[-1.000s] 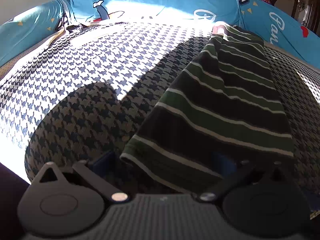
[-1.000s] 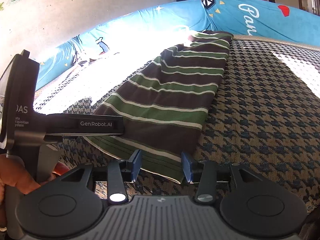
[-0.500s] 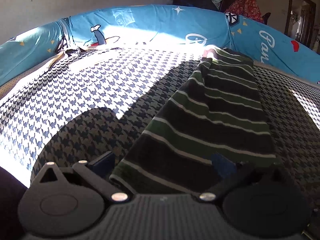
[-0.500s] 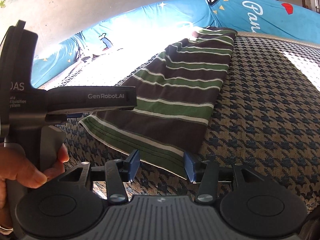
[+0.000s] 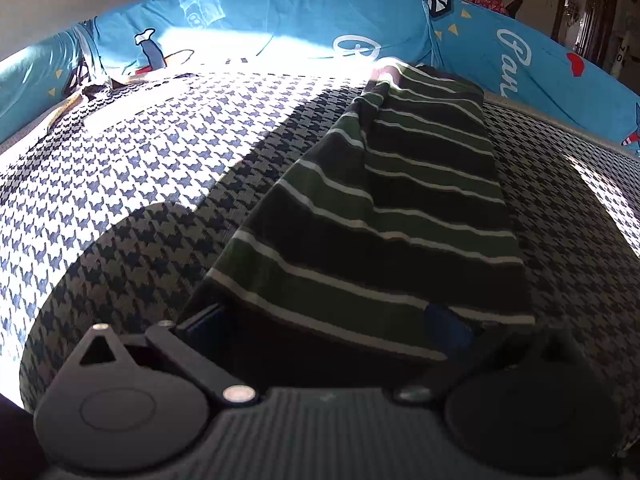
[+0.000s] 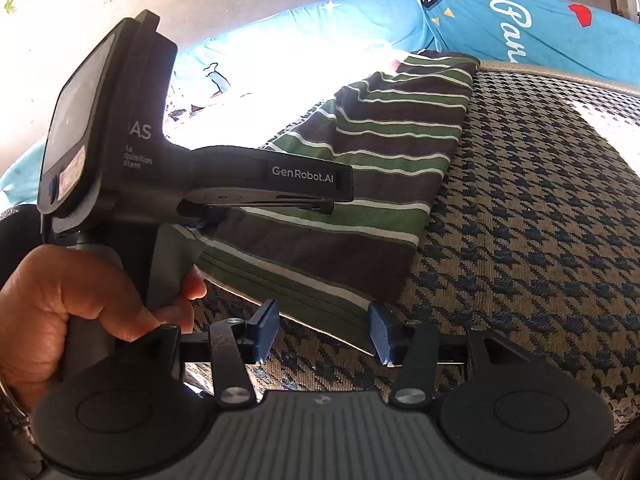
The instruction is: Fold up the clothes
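Striped garment (image 5: pixel 384 216), dark brown and green with thin white lines, lies folded lengthwise into a long strip on the houndstooth mattress cover (image 5: pixel 132 184), reaching from the near edge to the far edge beside the blue printed bumper (image 5: pixel 280 12). Left gripper (image 5: pixel 328 328): jaws spread wide, straddling the garment's near hem, which lies between them. Right gripper (image 6: pixel 324 328): jaws spread, blue pads either side of the hem's near corner, not pinching it. A hand (image 6: pixel 80 304) grips the left gripper's handle.
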Tool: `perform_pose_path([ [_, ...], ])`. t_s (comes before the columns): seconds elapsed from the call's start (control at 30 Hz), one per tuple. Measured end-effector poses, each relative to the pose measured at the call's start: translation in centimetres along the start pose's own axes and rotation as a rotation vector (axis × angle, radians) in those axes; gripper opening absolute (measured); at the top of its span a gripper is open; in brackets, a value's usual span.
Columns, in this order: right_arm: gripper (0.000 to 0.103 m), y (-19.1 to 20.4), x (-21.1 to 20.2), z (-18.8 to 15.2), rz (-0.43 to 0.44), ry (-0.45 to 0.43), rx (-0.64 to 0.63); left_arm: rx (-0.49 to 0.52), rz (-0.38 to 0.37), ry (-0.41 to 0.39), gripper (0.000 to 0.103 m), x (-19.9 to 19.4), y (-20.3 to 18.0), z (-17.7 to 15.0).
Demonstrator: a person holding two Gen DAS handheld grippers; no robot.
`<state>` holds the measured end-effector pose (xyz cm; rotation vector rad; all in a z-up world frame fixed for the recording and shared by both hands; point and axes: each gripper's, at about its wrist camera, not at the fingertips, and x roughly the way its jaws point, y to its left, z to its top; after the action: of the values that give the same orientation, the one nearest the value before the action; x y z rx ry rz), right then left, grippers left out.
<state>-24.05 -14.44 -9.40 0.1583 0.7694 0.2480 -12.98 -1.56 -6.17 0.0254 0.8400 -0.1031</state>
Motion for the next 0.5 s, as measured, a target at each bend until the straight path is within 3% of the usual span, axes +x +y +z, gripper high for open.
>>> perform_pose_path([
  [0.13, 0.049, 0.1, -0.1, 0.0, 0.002, 0.014, -0.013, 0.045, 0.017, -0.003, 0.103, -0.2, -0.4, -0.8],
  [0.5, 0.049, -1.2, -0.5, 1.3, 0.009, 0.129, -0.02, 0.037, -0.003, 0.004, 0.103, -0.9, 0.3, -1.6],
])
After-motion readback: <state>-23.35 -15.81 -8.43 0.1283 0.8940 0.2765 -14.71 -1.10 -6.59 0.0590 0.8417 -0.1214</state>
